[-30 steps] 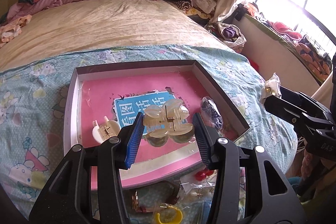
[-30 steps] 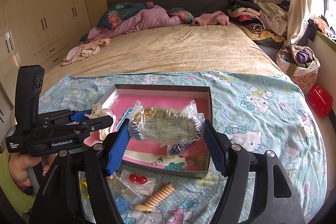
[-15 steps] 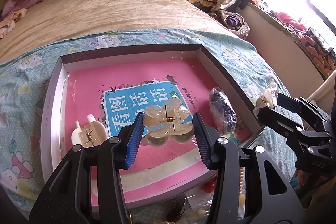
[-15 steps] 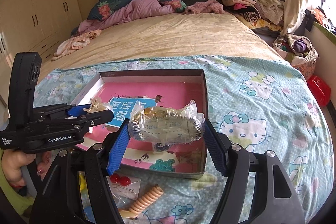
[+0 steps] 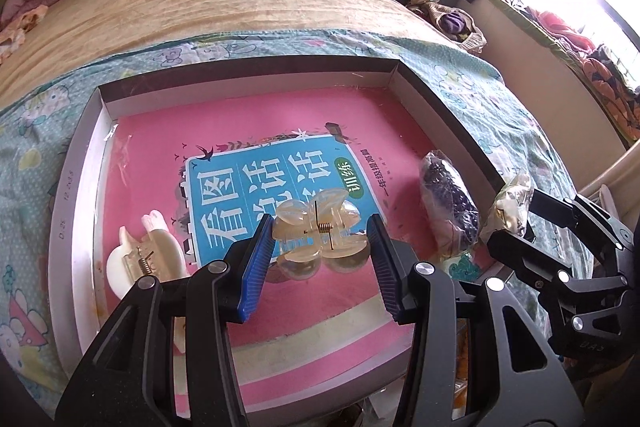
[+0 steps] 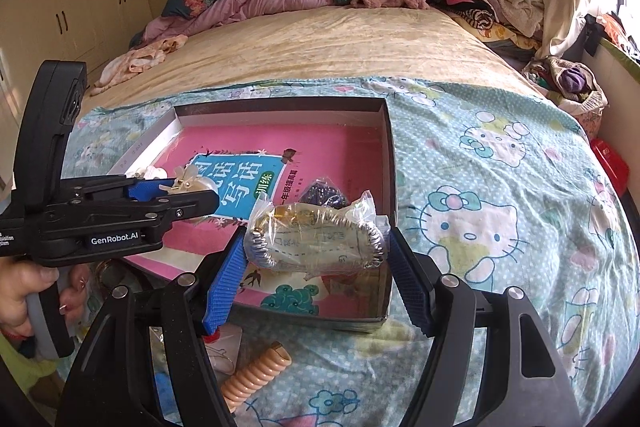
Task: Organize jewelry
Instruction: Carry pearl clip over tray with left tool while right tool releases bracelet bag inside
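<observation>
Clip (image 5: 146, 259) in box (image 5: 80, 195) left; bead bag (image 5: 448, 203) right (w/ book (image 5: 256, 183) btwn).

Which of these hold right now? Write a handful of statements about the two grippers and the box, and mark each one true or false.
1. The left gripper holds a translucent butterfly hair clip between its blue pads. True.
2. The right gripper is open and holds nothing. False: it is shut on a clear bag of silver chain jewelry.
3. A cream hair clip lies in the box on the left side. True.
4. The box is lined with a green book. False: a pink book cover with a blue title panel lies in it.
5. A bag of dark beads lies by the box's right wall. True.
</observation>
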The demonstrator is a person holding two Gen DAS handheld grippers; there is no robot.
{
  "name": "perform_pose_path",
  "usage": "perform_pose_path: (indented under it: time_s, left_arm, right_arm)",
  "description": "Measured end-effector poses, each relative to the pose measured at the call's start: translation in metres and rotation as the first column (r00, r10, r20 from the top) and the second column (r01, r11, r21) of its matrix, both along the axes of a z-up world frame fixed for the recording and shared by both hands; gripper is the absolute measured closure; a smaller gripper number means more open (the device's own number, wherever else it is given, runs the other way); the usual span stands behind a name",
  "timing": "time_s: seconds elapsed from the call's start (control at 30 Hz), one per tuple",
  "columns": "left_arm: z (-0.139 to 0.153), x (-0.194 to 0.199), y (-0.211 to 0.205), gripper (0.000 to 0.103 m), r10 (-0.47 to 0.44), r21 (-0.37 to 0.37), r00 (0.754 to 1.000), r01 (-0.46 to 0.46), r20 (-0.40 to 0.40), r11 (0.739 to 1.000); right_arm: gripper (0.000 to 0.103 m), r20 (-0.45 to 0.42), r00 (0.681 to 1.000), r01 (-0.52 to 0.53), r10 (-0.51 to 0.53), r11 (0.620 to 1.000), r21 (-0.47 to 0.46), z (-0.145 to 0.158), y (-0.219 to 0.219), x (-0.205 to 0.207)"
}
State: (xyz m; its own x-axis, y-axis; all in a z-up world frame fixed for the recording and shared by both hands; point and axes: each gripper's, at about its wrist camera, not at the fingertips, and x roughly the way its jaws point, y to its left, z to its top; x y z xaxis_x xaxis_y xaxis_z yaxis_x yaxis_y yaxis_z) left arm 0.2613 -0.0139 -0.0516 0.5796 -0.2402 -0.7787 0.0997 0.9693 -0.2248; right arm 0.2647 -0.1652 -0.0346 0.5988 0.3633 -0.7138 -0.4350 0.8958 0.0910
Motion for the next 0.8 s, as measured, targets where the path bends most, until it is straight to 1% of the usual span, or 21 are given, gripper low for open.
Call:
perform_pose_path:
  time_s: [0.23,0.5,0.63,0.73,0.8]
  left_arm:
    - [-0.003,0.002,0.001,0.064,0.003,0.002,1.000,-0.003,-0.007,1.000]
    - [-0.004,0.003,0.002,0.064,0.004,0.002,1.000,-0.004,-0.009,1.000]
    - [-0.004,0.003,0.002,0.064,0.005,0.004,1.000,-0.005,-0.010,1.000]
    - [-0.005,0.002,0.003,0.064,0.008,0.008,1.000,-0.008,-0.012,1.000]
    - [-0.005,0.002,0.004,0.064,0.009,0.012,1.000,-0.009,-0.014,1.000]
  right_arm:
    - [0.034,-0.021,1.000,-0.014,0.014,1.000,-0.020,-0.012,0.006,0.002]
    - [0.031,-0.024,1.000,-0.015,0.014,0.999,-0.028,-0.015,0.008,0.001]
    - [0.022,-0.013,1.000,-0.013,0.013,1.000,-0.025,-0.012,0.008,-0.002]
    - [0.021,-0.002,1.000,-0.010,0.010,1.000,-0.026,-0.008,0.007,-0.005]
    - [0.018,0.006,1.000,-0.003,0.003,1.000,-0.023,-0.005,0.005,-0.007]
